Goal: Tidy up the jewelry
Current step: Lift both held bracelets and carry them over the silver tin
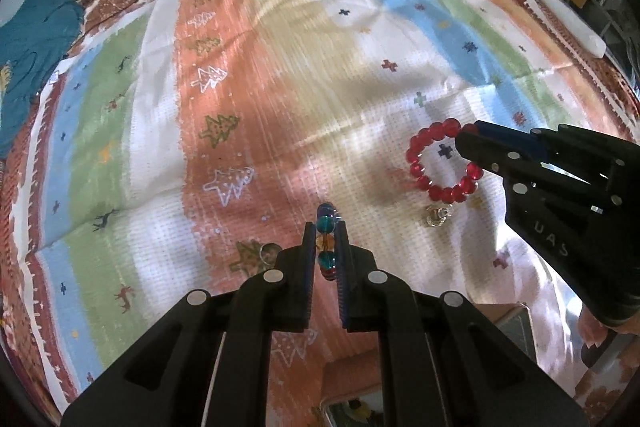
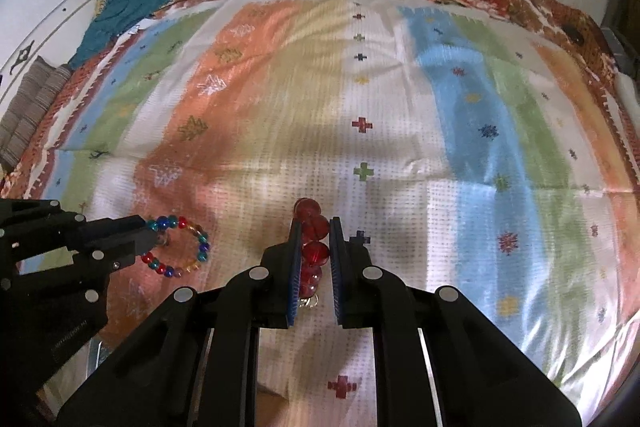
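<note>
A: Your left gripper (image 1: 325,227) has its fingers closed on the multicoloured bead bracelet (image 2: 180,247), and your right gripper (image 2: 312,227) pinches the red bead bracelet (image 1: 440,163). Both bracelets hang clear above the striped blanket (image 1: 240,87).

B: So what's the risk?

A: Round, glossy beads can roll out from between your fingers; on the right only a few beads sit between the pads. The red one's small metal charm (image 1: 438,217) dangles, so a quick swing could tug it loose.
</note>
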Motion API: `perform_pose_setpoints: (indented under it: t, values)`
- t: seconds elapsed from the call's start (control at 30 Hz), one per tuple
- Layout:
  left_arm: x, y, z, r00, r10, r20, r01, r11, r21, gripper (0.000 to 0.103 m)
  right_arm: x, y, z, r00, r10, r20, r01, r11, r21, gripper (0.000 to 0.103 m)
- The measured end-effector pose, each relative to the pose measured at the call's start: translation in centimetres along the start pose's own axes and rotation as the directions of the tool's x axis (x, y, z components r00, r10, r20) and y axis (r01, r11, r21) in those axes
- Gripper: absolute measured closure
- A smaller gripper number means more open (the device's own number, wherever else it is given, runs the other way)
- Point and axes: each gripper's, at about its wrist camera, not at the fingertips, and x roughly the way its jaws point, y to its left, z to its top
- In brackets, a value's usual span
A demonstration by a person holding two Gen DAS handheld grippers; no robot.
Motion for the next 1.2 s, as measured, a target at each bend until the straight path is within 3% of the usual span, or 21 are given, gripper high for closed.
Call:
perform_pose_setpoints:
  t: [0.8, 1.2]
  values:
    - [-9.8, -0.1, -3.0, 0.984, -0.051, 0.173, 0.058, 0.998, -0.036, 0.094, -7.6, 2.2, -2.8, 0.994, 0.077, 0.075, -0.073, 0.996, -0.047, 0.089]
    - [-10.9, -0.5, -5.4, 0.983, -0.048, 0.177, 0.052, 0.998, -0.021, 0.094, -9.9, 2.8, -4.6, 0.992, 0.086, 0.089, -0.08, 0.994, -0.076, 0.089]
